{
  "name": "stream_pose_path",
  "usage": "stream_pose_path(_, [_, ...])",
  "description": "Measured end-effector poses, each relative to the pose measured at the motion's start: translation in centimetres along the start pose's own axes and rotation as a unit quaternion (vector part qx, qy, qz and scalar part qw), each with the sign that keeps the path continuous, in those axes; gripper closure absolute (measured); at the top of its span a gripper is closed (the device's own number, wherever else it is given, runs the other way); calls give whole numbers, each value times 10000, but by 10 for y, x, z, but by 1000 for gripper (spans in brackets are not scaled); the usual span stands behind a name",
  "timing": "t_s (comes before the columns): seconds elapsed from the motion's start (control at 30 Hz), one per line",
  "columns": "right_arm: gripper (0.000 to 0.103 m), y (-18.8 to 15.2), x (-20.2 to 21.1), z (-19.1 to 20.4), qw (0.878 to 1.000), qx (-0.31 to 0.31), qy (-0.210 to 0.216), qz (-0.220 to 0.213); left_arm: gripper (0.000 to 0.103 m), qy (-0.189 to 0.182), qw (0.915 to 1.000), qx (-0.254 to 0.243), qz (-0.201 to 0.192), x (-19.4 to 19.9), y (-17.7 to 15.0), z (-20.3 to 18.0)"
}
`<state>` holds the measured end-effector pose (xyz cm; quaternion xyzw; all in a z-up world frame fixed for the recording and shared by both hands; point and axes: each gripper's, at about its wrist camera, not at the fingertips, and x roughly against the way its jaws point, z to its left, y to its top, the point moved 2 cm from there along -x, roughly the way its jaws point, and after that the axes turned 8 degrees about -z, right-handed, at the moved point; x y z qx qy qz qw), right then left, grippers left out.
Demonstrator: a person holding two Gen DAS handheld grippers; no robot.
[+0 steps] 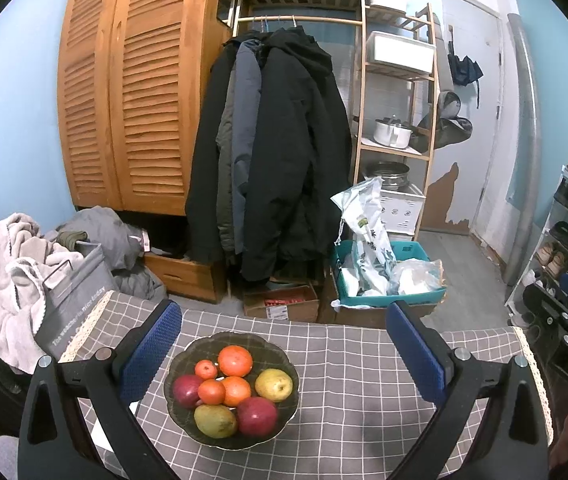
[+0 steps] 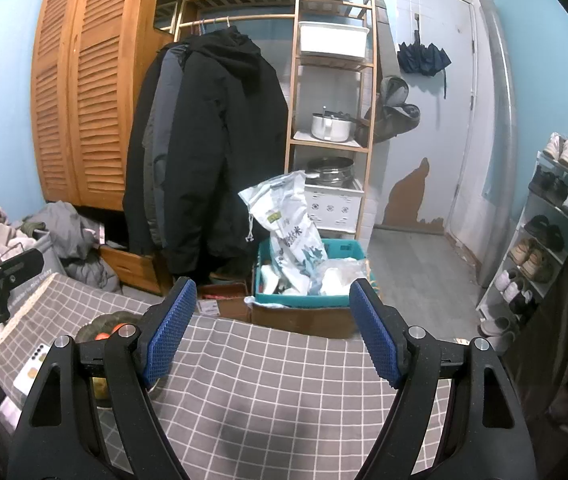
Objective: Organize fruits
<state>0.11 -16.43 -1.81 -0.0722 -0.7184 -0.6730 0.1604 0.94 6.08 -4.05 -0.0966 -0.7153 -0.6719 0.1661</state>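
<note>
A dark glass bowl (image 1: 187, 350) sits on the grey checked tablecloth (image 1: 348, 364). It holds several fruits: oranges (image 1: 235, 360), two red apples (image 1: 257, 416), a green pear (image 1: 215, 421) and a yellow pear (image 1: 273, 384). My left gripper (image 1: 284, 352) is open and empty, above the table with the bowl between its blue fingers, toward the left one. My right gripper (image 2: 271, 330) is open and empty over bare cloth (image 2: 267, 372). The bowl (image 2: 93, 326) shows at its left, mostly hidden behind the left finger. The right gripper also shows at the left wrist view's right edge (image 1: 564, 320).
A white card or phone (image 2: 29, 372) lies on the table's left edge. Beyond the far edge stand cardboard boxes (image 1: 281, 304), a teal crate of bags (image 1: 388, 272), hanging coats (image 1: 275, 160) and a laundry basket (image 1: 71, 292). A shoe rack (image 2: 544, 240) is at right.
</note>
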Motion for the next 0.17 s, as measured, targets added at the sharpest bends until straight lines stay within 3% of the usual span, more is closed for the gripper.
stream_pose_path(0.17, [25,0,0,0,10000,3,4,1,0,-17,10000,-74,-21,-1,1,-5])
